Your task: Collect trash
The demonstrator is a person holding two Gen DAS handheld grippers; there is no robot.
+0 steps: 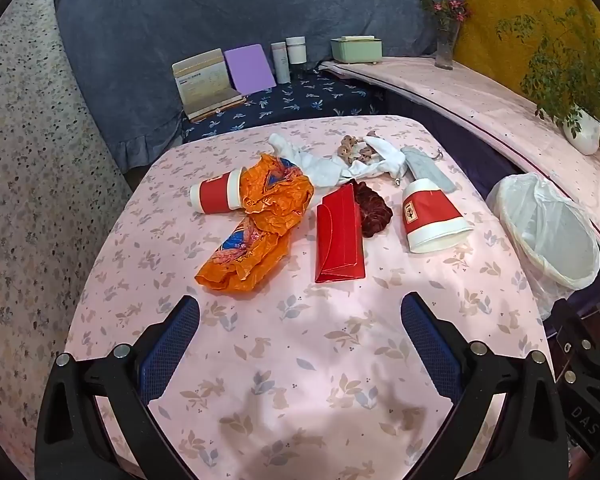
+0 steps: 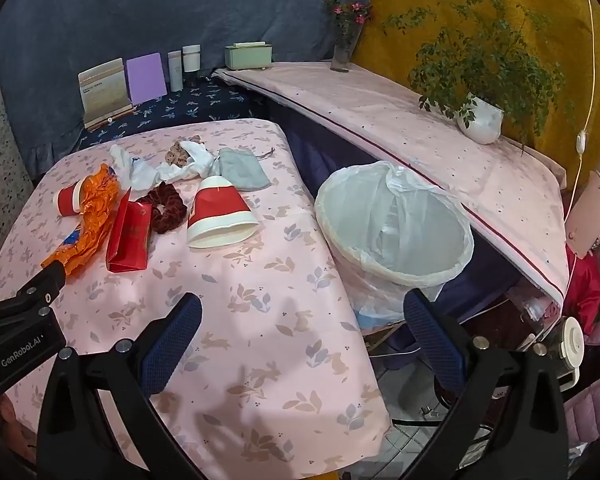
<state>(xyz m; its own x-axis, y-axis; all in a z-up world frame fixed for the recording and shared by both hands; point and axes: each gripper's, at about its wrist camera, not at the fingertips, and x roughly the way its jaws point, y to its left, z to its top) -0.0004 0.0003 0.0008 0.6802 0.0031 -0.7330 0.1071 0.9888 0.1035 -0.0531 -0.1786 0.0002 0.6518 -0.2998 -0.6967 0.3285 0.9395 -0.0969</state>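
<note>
On the pink cloth-covered table lie an orange plastic bag, a red paper cup on its side, a second tipped red cup, a red envelope box, a dark red scrunchie, white cloth and a grey pouch. A white-lined trash bin stands off the table's right edge. My left gripper hovers open above the near table, short of the items. My right gripper is open too, over the table's right edge near the bin. Both hold nothing.
A shelf behind holds a card stand, a purple board, bottles and a green box. On a pink ledge to the right stand a flower vase and a potted plant.
</note>
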